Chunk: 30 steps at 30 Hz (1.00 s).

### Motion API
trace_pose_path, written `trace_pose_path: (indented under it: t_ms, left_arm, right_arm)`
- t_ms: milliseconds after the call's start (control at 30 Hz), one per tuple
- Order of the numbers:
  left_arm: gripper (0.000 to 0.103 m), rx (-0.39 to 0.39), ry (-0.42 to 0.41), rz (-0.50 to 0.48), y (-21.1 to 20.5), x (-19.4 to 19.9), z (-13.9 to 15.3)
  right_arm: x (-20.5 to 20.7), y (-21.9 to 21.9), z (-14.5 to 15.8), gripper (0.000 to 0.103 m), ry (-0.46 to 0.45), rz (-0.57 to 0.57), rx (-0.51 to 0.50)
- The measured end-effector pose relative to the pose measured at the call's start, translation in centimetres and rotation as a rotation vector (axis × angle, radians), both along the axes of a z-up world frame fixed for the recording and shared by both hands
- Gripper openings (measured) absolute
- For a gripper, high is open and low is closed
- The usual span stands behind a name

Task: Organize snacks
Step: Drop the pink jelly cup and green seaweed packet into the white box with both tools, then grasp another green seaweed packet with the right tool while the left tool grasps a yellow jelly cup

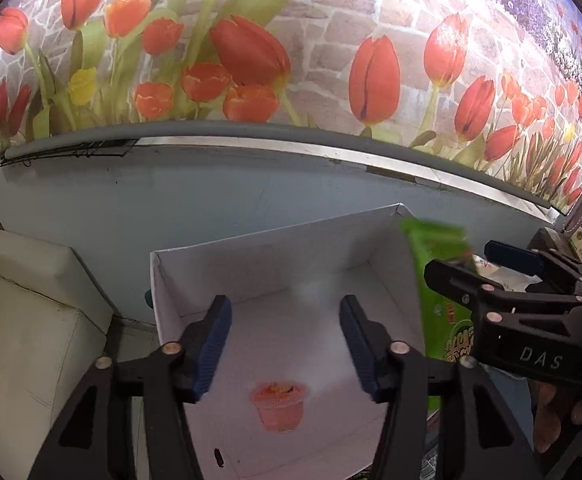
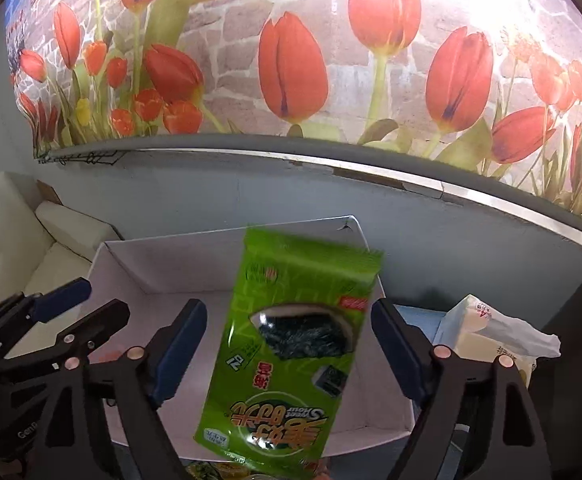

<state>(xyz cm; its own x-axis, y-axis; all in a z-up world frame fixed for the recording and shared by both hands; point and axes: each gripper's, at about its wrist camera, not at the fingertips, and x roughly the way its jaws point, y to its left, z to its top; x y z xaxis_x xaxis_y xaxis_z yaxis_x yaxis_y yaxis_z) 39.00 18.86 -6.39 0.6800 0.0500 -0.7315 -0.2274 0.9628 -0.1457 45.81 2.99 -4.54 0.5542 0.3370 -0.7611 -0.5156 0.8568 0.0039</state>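
Orange jelly in a small clear plastic cup (image 1: 278,406) lay on the floor of the open white cardboard box (image 1: 251,264), straight ahead of and below the left gripper (image 1: 285,346), whose blue-padded jaws stood apart with nothing between them; the cup sat free, touched by neither pad. Further right, the flat green foil seaweed snack packet (image 2: 291,340) hung between the jaws of the right gripper (image 2: 287,354), its long axis running away from the camera toward the box's far wall and tilted a little to the right. Those jaws stood wide, with a clear gap on each side of the packet, so neither pad pressed it and it looked released over the box. The right gripper was plainly the nearer one to the packet. At the far right, outside the box, a white plastic bag (image 2: 499,332) rested on the table
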Motion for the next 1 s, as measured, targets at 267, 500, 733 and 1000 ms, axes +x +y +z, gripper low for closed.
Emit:
trace_pose_path:
  t_ms: [267, 500, 733, 1000]
  left_arm:
    - [0.095, 0.042, -0.029, 0.008, -0.4, -1.6, 0.1]
    - [0.103, 0.146, -0.063, 0.01, -3.0, -5.3, 2.2]
    - [0.103, 0.179, -0.127, -0.023, -6.6, -13.5, 4.1]
    - [0.103, 0.107, -0.104, -0.059, -9.6, -23.8, 1.9]
  right_arm:
    - [-2.3, -1.8, 1.0, 0.088, -0.09, 0.015, 0.024]
    - [-7.8, -6.4, 3.0, 0.089, -0.155, -0.005, 0.139]
    - [-17.2, -13.1, 1.6, 0.1, -0.194, 0.1, 0.207]
    - [-22.9, -11.2, -7.2, 0.1, -0.102, 0.413, -0.041]
